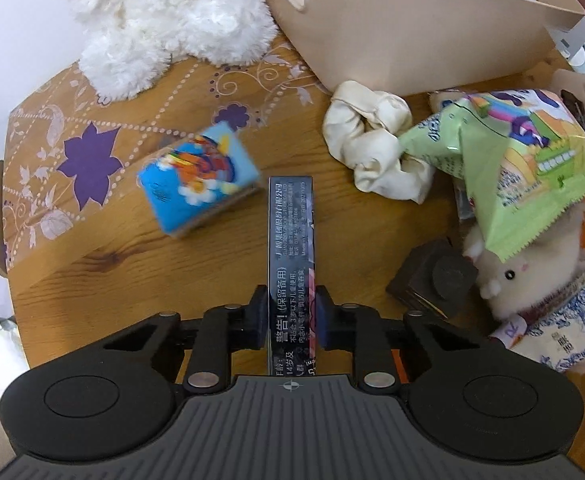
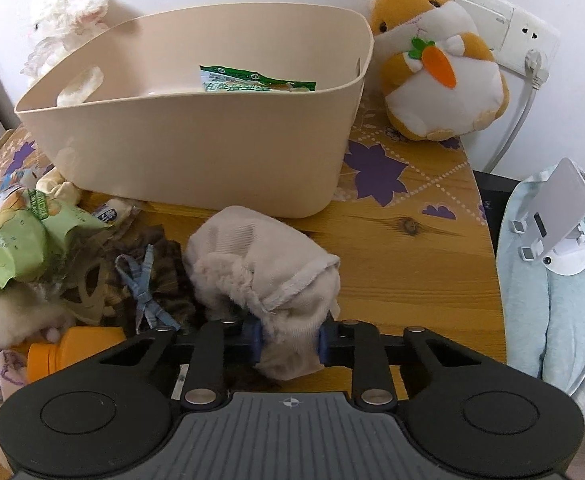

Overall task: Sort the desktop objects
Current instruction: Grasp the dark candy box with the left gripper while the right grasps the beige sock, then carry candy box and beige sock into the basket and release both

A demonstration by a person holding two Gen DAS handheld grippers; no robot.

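Note:
My left gripper (image 1: 291, 312) is shut on a long dark printed box (image 1: 291, 224) that stands on edge over the wooden table (image 1: 132, 280). A blue picture cube (image 1: 198, 182) lies just left of the box, blurred. My right gripper (image 2: 288, 342) is shut on a beige fleece-lined sock (image 2: 260, 264) that bulges ahead of the pads. Behind the sock stands the beige plastic basket (image 2: 196, 148), holding a green snack packet (image 2: 252, 80). The same basket (image 1: 412, 36) rises at the top of the left wrist view.
A white plush (image 1: 164, 28), a cream scrunchie (image 1: 372, 144), a green snack bag (image 1: 512, 160), a dark block (image 1: 432, 276) and a small plush (image 1: 524, 280) surround the left gripper. An orange hamster plush (image 2: 440, 64), light-blue cloth (image 2: 552, 280), orange bottle (image 2: 72, 348) and dark fabric (image 2: 152, 280) flank the right.

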